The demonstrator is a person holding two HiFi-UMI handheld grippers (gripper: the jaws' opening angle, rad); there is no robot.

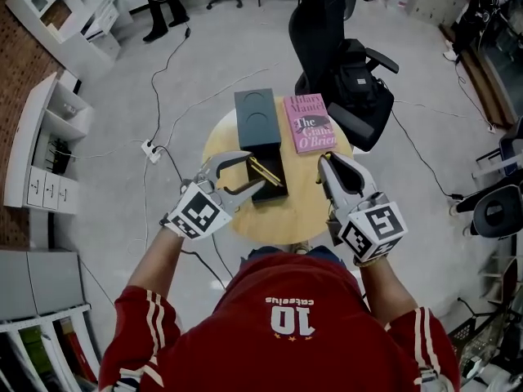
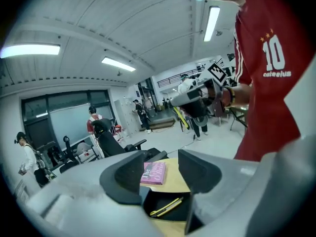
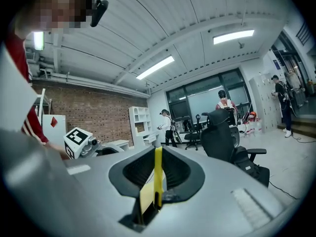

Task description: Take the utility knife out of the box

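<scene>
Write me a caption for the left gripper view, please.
Left gripper, jaws open, aimed at a black box holding a yellow utility knife; pink book beyond.

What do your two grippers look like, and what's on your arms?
The left gripper and right gripper are chunky and pale grey, each with two curved jaws lined with dark pads. Each carries a white cube printed with black square markers. The arms come out of red sleeves with white stripes.
</scene>
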